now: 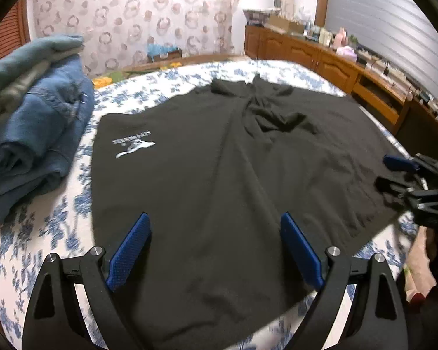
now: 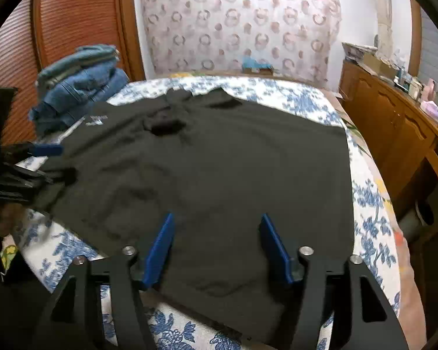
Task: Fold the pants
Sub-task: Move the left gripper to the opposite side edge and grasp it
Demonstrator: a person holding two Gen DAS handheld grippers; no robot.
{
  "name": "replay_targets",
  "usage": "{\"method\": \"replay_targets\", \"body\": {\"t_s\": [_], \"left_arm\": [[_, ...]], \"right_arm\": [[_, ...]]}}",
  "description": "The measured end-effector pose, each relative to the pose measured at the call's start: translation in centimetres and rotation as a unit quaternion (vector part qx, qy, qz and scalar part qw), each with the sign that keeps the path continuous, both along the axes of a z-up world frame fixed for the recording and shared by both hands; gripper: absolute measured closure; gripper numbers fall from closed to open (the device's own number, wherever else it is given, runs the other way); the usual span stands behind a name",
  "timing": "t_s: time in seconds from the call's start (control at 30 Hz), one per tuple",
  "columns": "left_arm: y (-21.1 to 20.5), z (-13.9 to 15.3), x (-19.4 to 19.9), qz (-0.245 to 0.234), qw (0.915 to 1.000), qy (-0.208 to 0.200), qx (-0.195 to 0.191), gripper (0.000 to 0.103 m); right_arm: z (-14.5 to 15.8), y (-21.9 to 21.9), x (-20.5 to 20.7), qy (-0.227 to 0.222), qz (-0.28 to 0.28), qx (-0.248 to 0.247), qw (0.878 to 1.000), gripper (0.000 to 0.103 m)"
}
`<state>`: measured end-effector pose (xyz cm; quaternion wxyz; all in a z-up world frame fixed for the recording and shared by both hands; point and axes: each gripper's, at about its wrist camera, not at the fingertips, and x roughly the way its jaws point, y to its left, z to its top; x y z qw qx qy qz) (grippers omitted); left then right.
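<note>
Bed wearing a white sheet with blue flowers. Denim pile sitting at its left edge, teal and grey pieces lying on top. Ring-print curtain hanging behind. Wooden counter running along the right wall, carrying boxes and bottles. Louvered wood door standing far left.

The white logo on the black pants carries lettering too smeared to read; in the right wrist view it shrinks to a pale blur. The right tongs sit at the left wrist picture's right edge, their body cut off, and motion blur hides whether cloth lies between the blue pads. The left tongs are likewise cropped at the other picture's left edge. The small items on the wooden dresser are too tiny to identify. The bed blurs at its near edge.
</note>
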<state>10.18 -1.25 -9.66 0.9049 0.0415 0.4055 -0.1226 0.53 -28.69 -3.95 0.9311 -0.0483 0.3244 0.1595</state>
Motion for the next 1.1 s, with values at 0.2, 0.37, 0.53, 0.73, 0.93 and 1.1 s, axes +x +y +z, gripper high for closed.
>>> {"method": "replay_targets", "body": {"t_s": [0.2, 0.37, 0.53, 0.73, 0.93, 1.1], "left_arm": [[3.5, 0.9, -3.2, 0.029, 0.9992, -0.021, -0.016, 0.02], [5.7, 0.7, -4.9, 0.047, 0.9983, -0.022, -0.029, 0.034], [6.6, -0.1, -6.1, 0.054, 0.9981, -0.008, -0.027, 0.048], [7.2, -0.7, -7.4, 0.058, 0.9981, 0.003, -0.022, 0.06], [7.1, -0.9, -8.2, 0.061, 0.9979, 0.004, -0.021, 0.061], [6.7, -1.0, -8.1, 0.053, 0.9983, 0.001, -0.024, 0.074]], "right_arm": [[0.0, 1.8, -0.3, -0.021, -0.009, -0.025, 0.999, 0.033], [-0.3, 3.5, -0.5, -0.028, -0.015, -0.021, 0.999, 0.031], [-0.5, 3.5, 0.3, -0.027, -0.015, -0.023, 0.999, 0.031], [-0.3, 3.7, 0.4, -0.026, -0.015, -0.024, 0.999, 0.031], [-0.2, 3.6, 0.5, -0.026, -0.014, -0.023, 0.999, 0.031], [-0.1, 3.5, 0.7, -0.021, -0.012, -0.017, 1.0, 0.031]]}}
